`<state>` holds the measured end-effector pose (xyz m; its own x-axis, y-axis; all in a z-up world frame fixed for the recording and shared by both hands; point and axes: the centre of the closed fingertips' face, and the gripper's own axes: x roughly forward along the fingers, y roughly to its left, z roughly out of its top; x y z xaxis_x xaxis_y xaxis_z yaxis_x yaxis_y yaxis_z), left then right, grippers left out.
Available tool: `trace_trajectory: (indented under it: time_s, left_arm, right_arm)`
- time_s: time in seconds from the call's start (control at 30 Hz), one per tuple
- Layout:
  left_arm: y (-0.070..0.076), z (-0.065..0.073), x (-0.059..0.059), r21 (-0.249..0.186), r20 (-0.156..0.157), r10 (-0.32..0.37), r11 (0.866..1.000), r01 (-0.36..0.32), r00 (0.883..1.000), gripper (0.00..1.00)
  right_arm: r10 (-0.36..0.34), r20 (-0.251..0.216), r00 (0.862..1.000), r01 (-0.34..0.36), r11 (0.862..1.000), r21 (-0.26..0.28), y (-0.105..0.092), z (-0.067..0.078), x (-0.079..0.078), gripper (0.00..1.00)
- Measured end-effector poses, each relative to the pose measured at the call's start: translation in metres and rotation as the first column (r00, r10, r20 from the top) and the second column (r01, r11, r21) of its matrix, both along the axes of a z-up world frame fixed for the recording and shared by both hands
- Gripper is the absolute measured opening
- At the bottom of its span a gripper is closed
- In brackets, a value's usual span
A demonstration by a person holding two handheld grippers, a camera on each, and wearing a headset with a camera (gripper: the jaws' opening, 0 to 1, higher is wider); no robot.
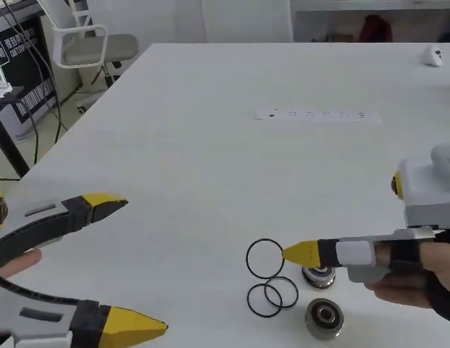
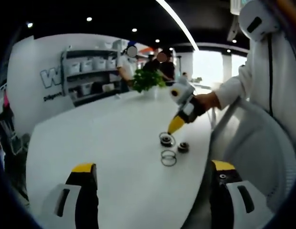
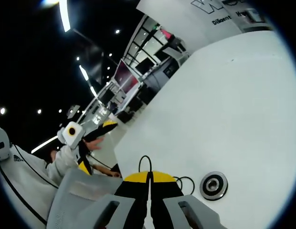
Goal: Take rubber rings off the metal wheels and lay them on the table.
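head view: right gripper (image 1: 293,253) is shut tight on a rubber ring (image 1: 247,259); left gripper (image 1: 141,265) is wide open, holding nothing.

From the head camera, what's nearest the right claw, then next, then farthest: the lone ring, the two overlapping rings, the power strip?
1. Lone ring, touching the right claw's tip.
2. Two overlapping rings, a little nearer the table's front edge.
3. Power strip, far across, at the back.
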<state>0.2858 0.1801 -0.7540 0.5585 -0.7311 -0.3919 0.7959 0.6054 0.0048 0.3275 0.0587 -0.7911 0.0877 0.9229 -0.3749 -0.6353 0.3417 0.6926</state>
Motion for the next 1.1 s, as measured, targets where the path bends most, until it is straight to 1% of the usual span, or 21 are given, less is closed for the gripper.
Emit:
trace_trajectory:
  time_s: [0.1, 0.2, 0.4, 0.5, 0.63, 0.73, 0.8, 0.9, 0.97, 1.07, 1.1]
  left_arm:
    - [0.004, -0.005, -0.006, -0.008, -0.018, 0.015, 1.0, -0.015, 1.0, 1.0]
    - [0.006, -0.01, -0.01, 0.0, -0.029, 0.023, 1.0, -0.023, 0.999, 1.0]
    - [0.009, -0.013, -0.012, -0.012, -0.04, 0.047, 0.999, -0.047, 0.998, 1.0]
    - [0.013, -0.022, -0.013, -0.006, -0.064, 0.062, 0.998, -0.063, 0.996, 1.0]
    - [0.013, -0.025, -0.017, -0.007, -0.076, 0.062, 0.998, -0.063, 0.995, 1.0]
    - [0.014, -0.025, -0.018, -0.007, -0.076, 0.066, 0.998, -0.066, 0.995, 1.0]
    - [0.015, -0.025, -0.018, -0.008, -0.076, 0.07, 0.997, -0.071, 0.995, 1.0]
    - [0.016, -0.025, -0.018, -0.007, -0.074, 0.074, 0.997, -0.075, 0.995, 1.0]
    - [0.016, -0.025, -0.018, -0.006, -0.074, 0.074, 0.997, -0.075, 0.994, 1.0]
    - [0.016, -0.026, -0.019, -0.008, -0.079, 0.075, 0.997, -0.076, 0.994, 1.0]
    - [0.016, -0.027, -0.019, -0.007, -0.079, 0.075, 0.997, -0.076, 0.994, 1.0]
  right_arm:
    - [0.017, -0.002, 1.0, -0.017, 1.0, -0.008, 0.002, -0.003, -0.005, 0.0]
    - [0.032, -0.003, 0.999, -0.032, 0.999, -0.02, 0.005, -0.006, -0.008, 0.0]
    - [0.07, -0.016, 0.997, -0.07, 0.997, -0.043, 0.014, -0.016, -0.02, 0.0]
    - [0.086, -0.017, 0.996, -0.087, 0.994, -0.069, 0.017, -0.025, -0.026, 0.0]
    - [0.085, -0.018, 0.996, -0.087, 0.992, -0.097, 0.018, -0.034, -0.027, 0.0]
    - [0.081, -0.024, 0.996, -0.083, 0.991, -0.108, 0.019, -0.038, -0.028, 0.0]
    - [0.083, -0.017, 0.996, -0.085, 0.988, -0.128, 0.019, -0.042, -0.03, 0.0]
    - [0.065, -0.005, 0.998, -0.064, 0.985, -0.162, 0.018, -0.05, -0.028, 0.0]
    - [0.071, -0.006, 0.997, -0.071, 0.983, -0.171, 0.017, -0.054, -0.027, 0.0]
    - [0.072, 0.018, 0.997, -0.067, 0.978, -0.195, 0.016, -0.059, -0.024, 0.0]
    - [0.077, 0.019, 0.997, -0.072, 0.977, -0.201, 0.016, -0.06, -0.024, 0.0]
